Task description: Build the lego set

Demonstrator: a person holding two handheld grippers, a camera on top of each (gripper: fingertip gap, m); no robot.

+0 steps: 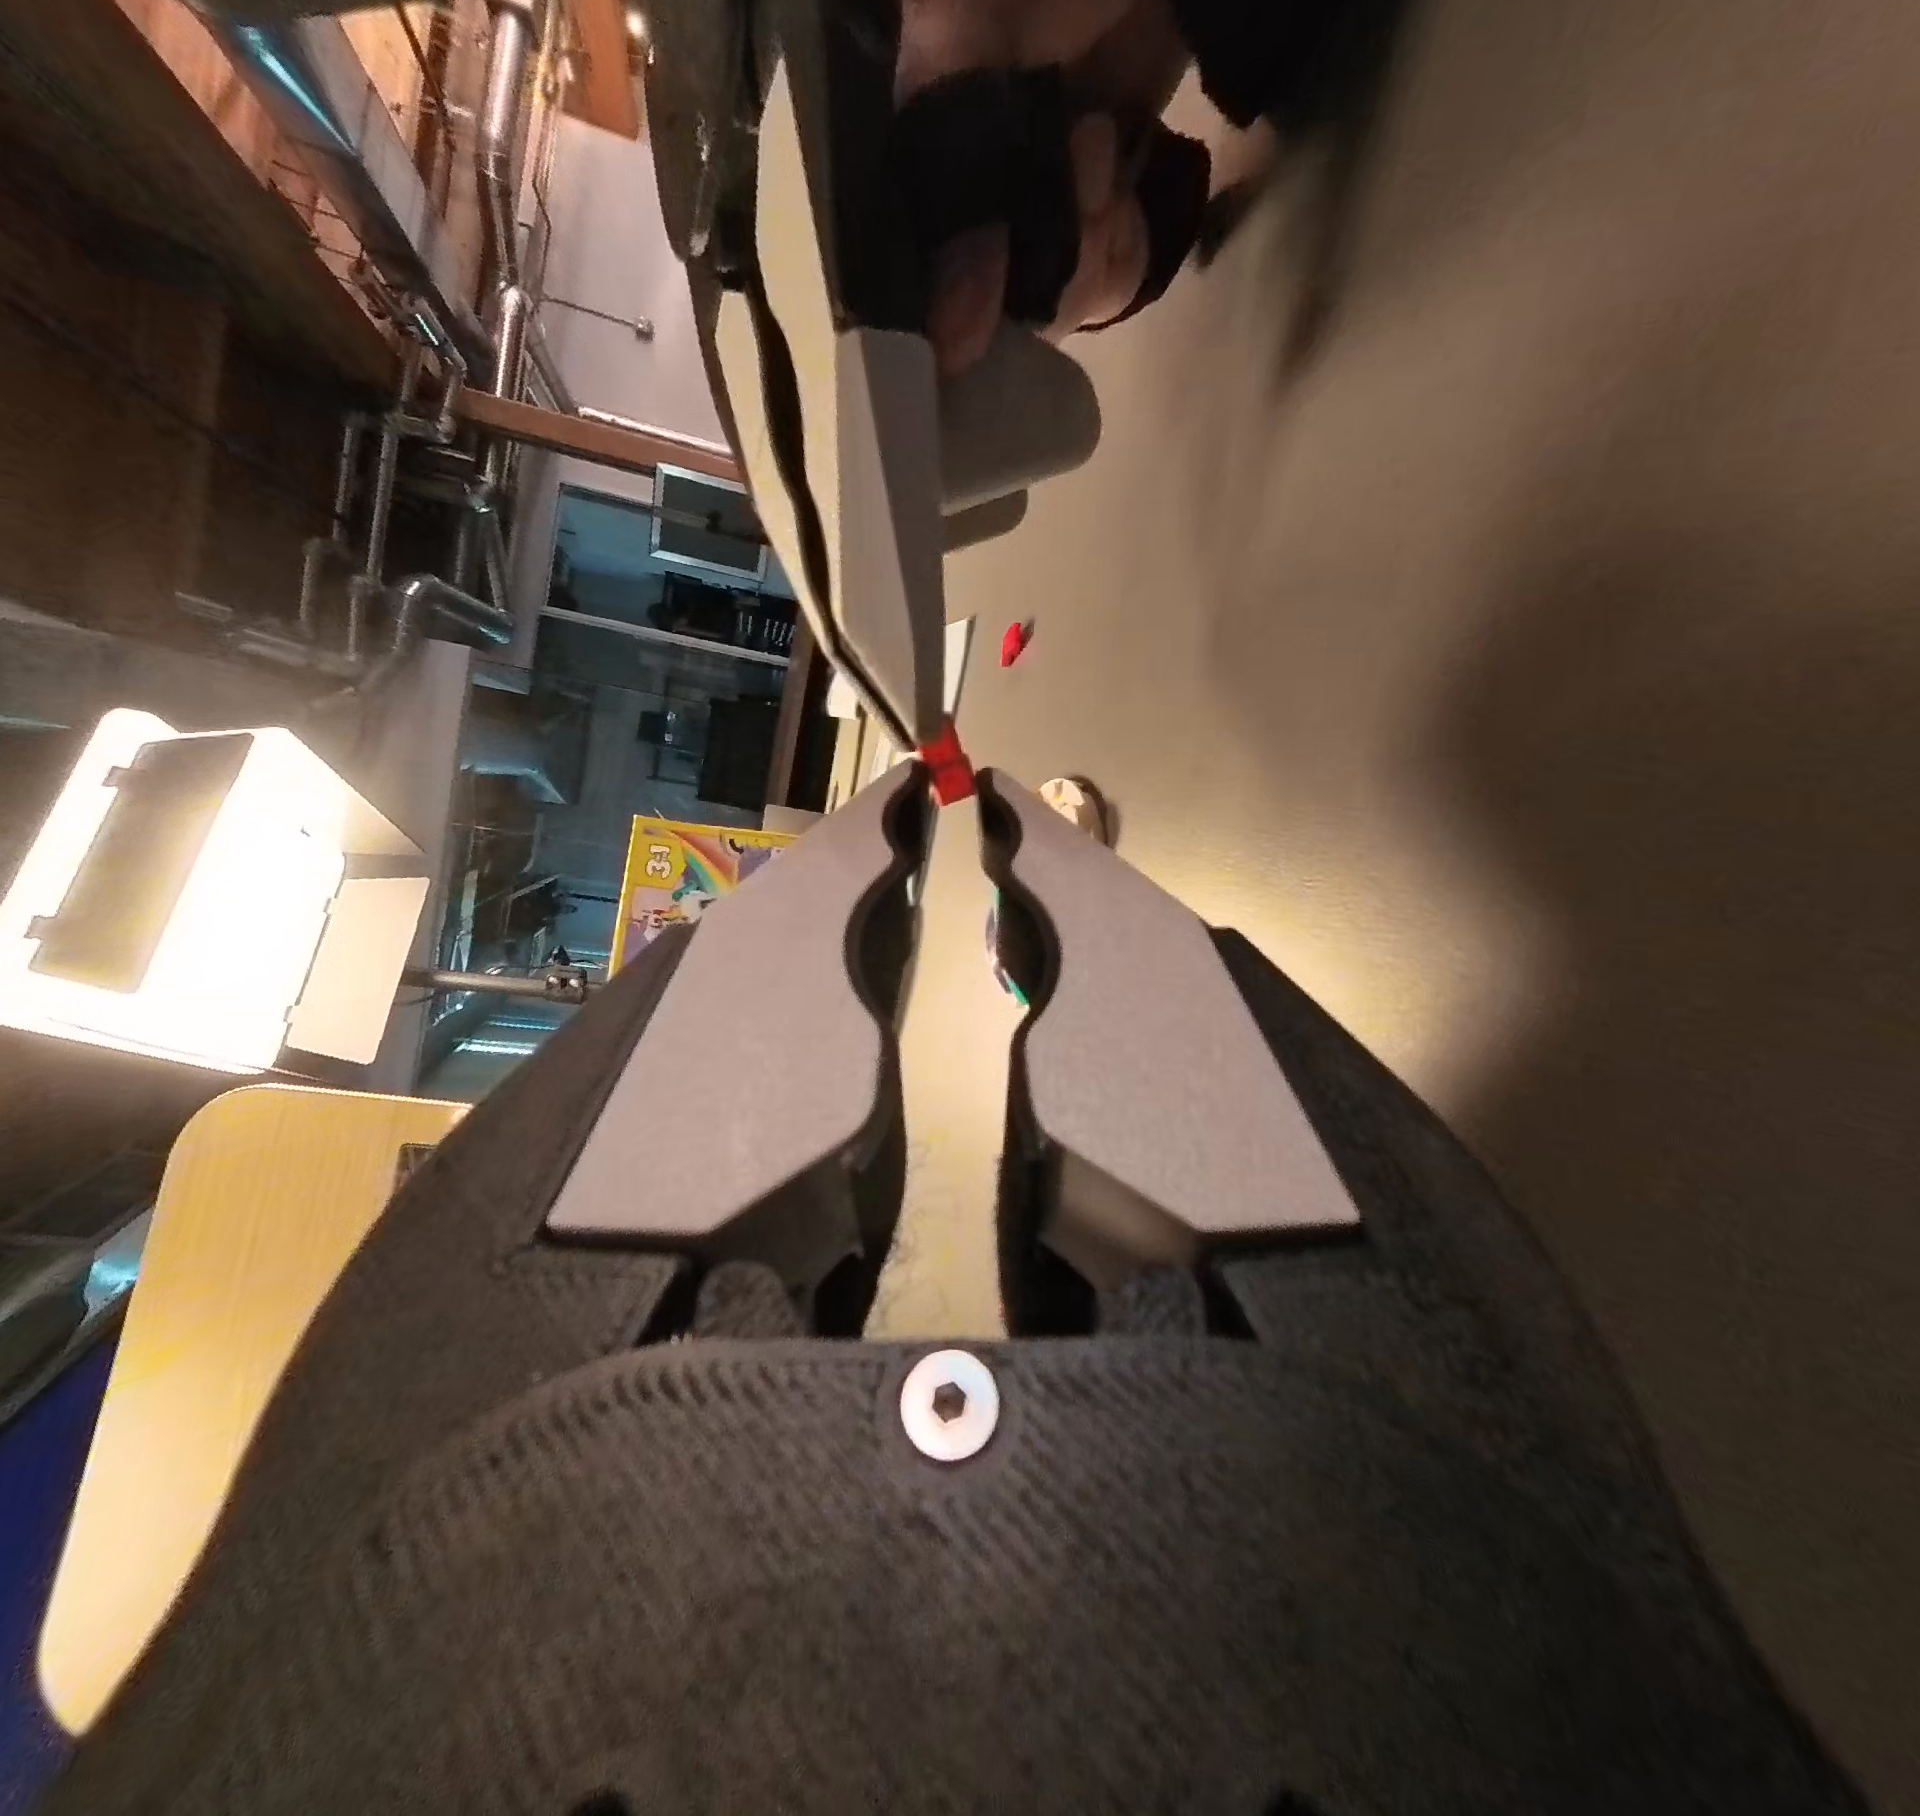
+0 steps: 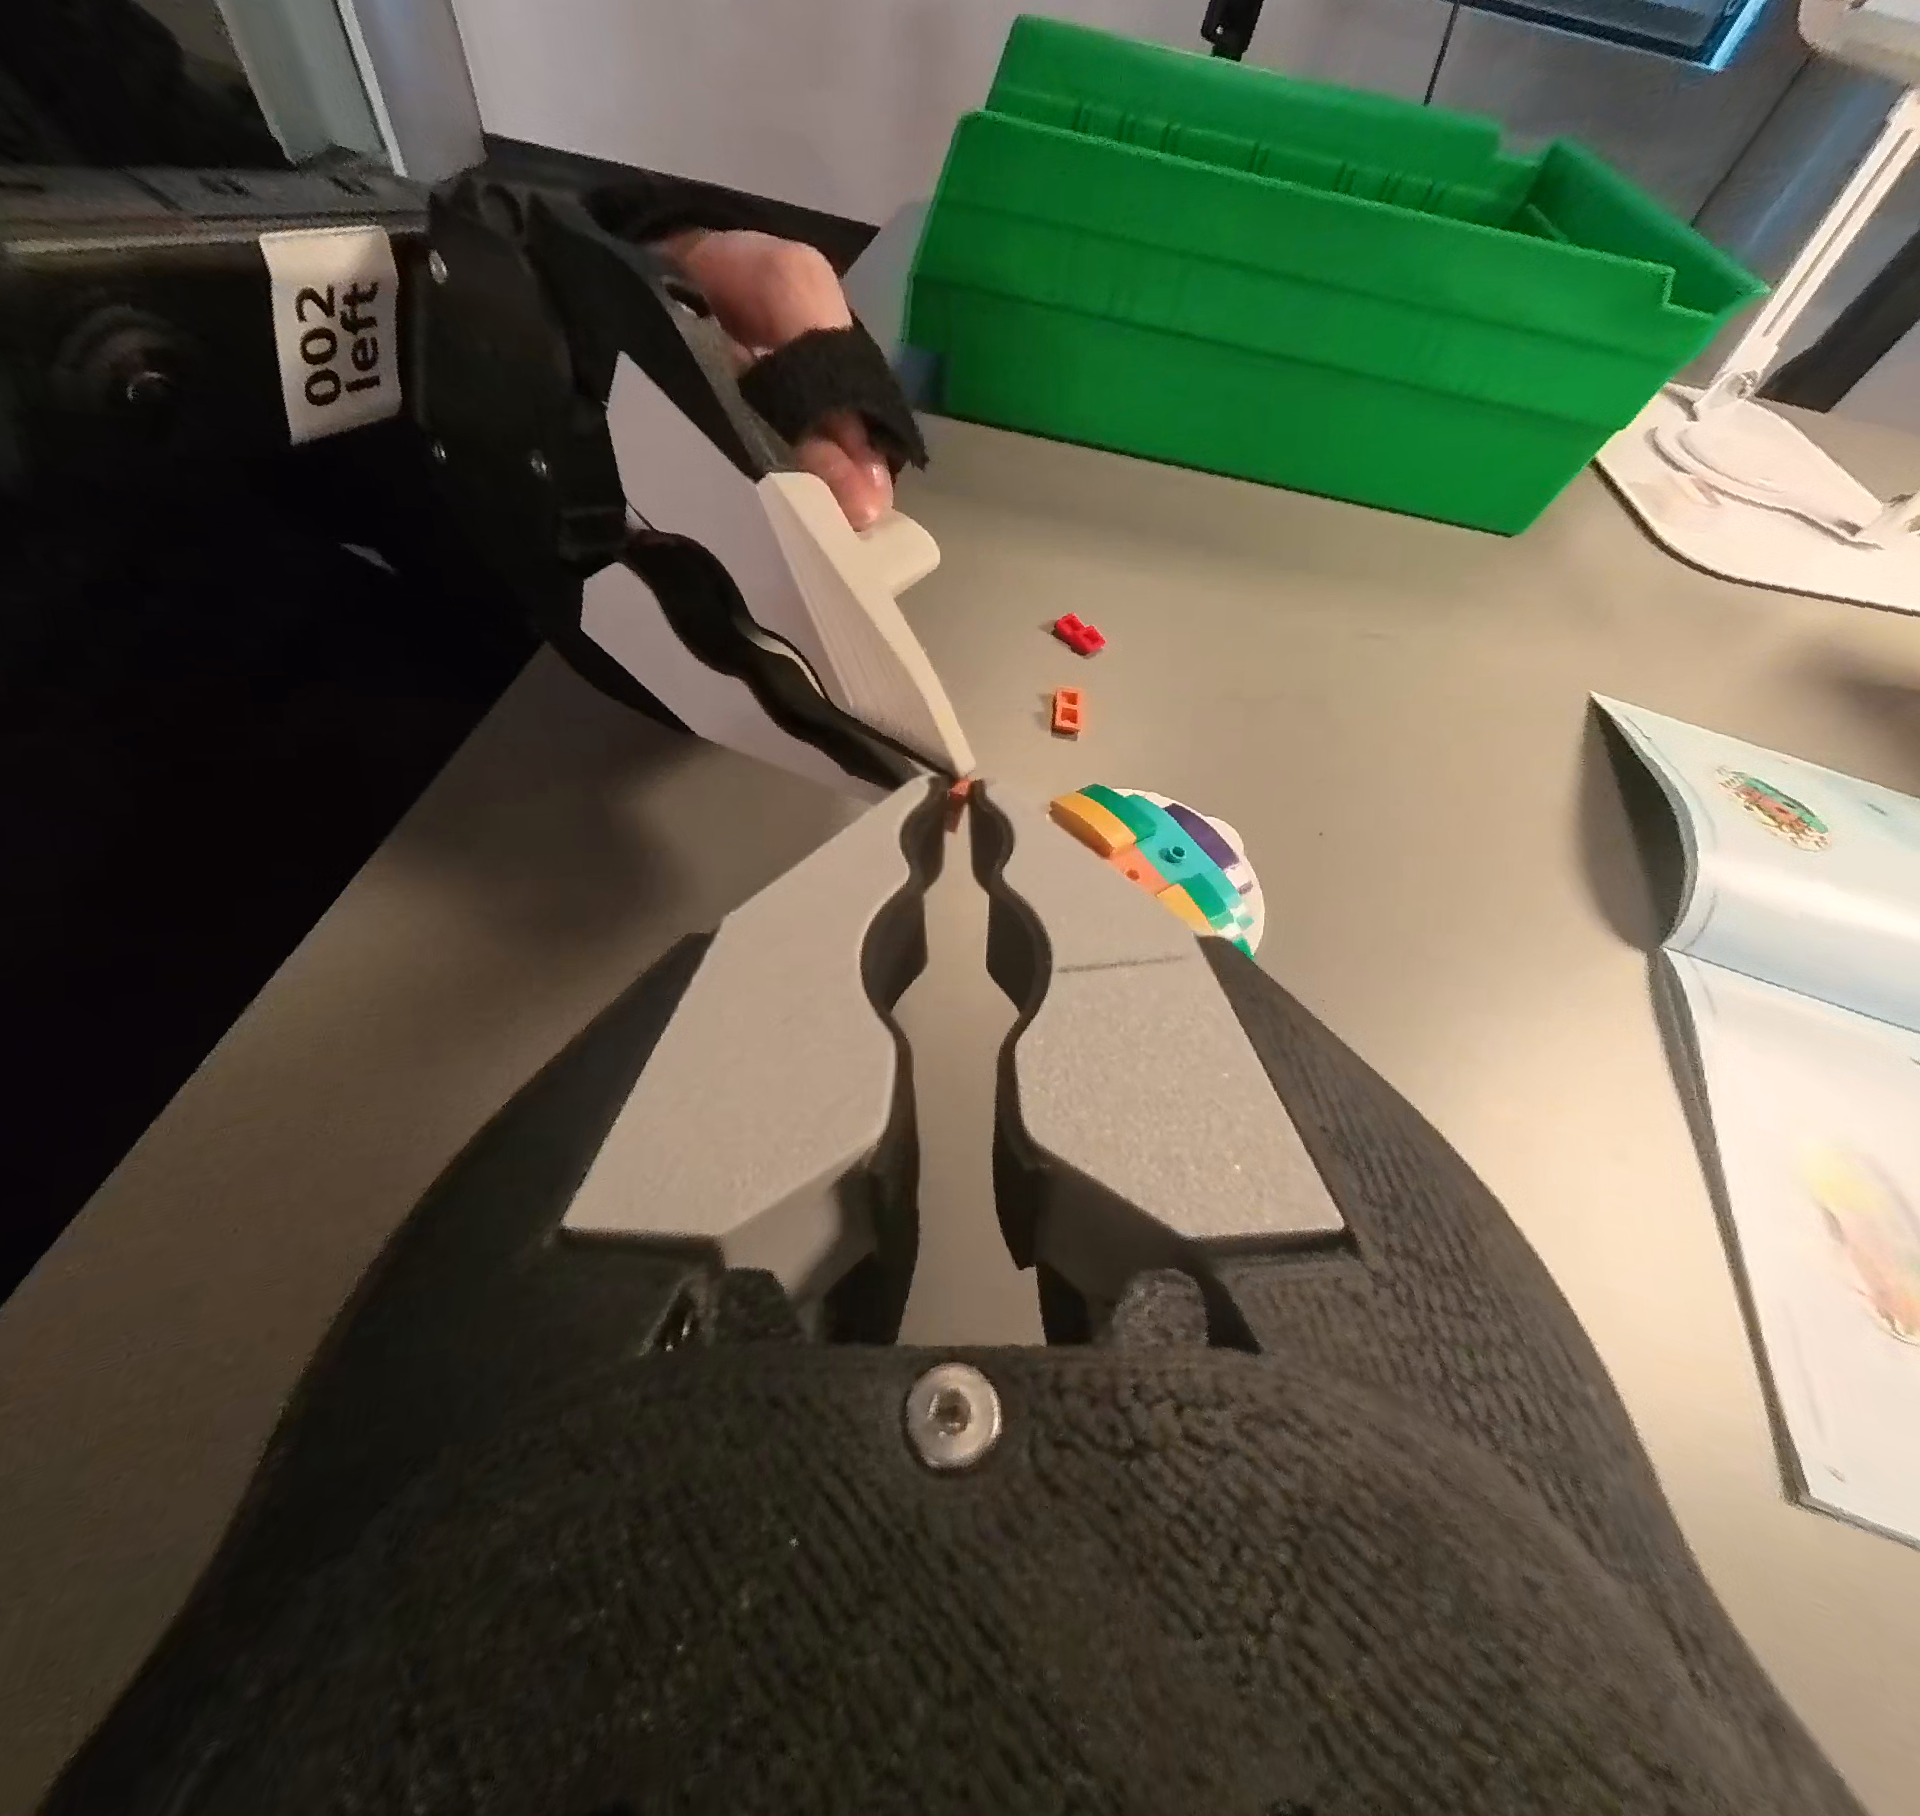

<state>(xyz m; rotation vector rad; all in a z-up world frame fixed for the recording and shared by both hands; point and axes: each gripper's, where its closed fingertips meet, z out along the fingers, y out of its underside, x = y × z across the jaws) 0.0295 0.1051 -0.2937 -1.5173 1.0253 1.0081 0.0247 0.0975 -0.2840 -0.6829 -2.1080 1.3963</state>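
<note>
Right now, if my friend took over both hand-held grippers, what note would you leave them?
Left hand-held gripper: closed on a small red brick.
Right hand-held gripper: closed on a small orange piece. Both tips meet above the table, apparently joining the pieces.
On the table: the half-built rainbow piece, a loose red brick, a loose orange brick, the instruction booklet and a green bin.
Done: the rainbow is partly built.
Left: finish this join, then add the loose bricks, probably following the booklet.
</note>
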